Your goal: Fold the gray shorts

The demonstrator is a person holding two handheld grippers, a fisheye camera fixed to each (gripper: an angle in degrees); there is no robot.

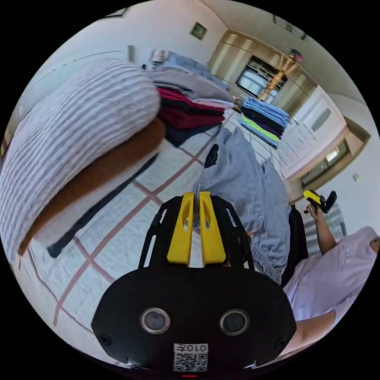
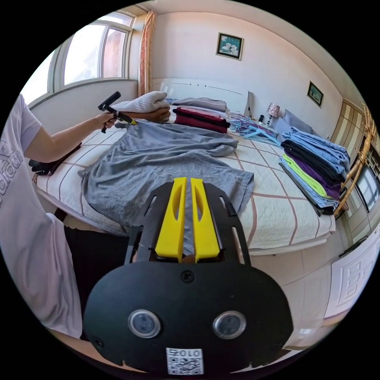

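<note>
Stretching the gray shorts [image 2: 158, 170] out between my two tongs, I hold them wide so the cloth lies flat on the bed [image 2: 273, 221] before any fold. My right tongs [image 2: 186, 180] have their yellow jaws drawn nearly together with gray cloth running between them, pinching the near hem. My left tongs [image 1: 196, 194] sit at the far end of the garment, jaws likewise close on an edge of the fabric. Beyond the left tongs stands a stack of folded clothes [image 2: 204, 113], and well off to the right tongs' side another pile [image 2: 312, 166].
</note>
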